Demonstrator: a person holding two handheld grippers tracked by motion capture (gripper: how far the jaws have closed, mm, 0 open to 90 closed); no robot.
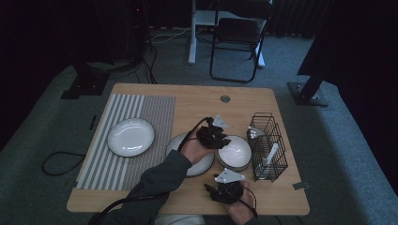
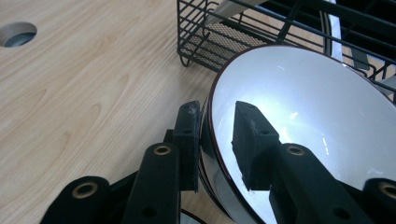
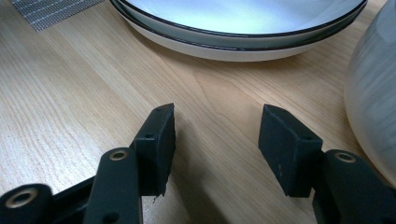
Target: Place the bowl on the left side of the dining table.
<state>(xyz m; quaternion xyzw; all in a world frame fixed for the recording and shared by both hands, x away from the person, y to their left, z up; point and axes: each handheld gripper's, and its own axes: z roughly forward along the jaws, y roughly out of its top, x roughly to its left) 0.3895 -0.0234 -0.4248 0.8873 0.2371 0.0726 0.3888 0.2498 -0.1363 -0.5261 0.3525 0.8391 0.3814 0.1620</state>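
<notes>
Bowl point(image 2: 303, 107): white, dark-rimmed, on the wooden table point(image 1: 197, 101) right of centre, just beside the wire rack; seen also in the high view point(image 1: 234, 152).
Placemat point(image 1: 126, 140): striped, covers the left part of the table.
Left plate point(image 1: 131, 136): white, lies on the placemat, well apart from the bowl.
Stacked plates point(image 3: 238, 23): 2 dark-rimmed plates, 1 on the other, just left of the bowl; the person's left hand point(image 1: 192, 149) is over them.
Left gripper point(image 2: 217, 135): straddles the bowl's near rim, 1 finger point(image 2: 188, 135) outside against the wall, 1 finger point(image 2: 250, 140) inside the bowl.
Left fingers, state: narrowed around the rim; whether both press on it cannot be told, since a thin gap seems to remain at the inner one.
Right gripper point(image 3: 215, 140): at the table's near edge, below the bowl in the high view point(image 1: 225, 190).
Right fingers, state: apart, bare wood between them, the bowl's outer wall just to the right.
Wire rack point(image 1: 268, 145): black, right of the bowl, with white utensils inside.
</notes>
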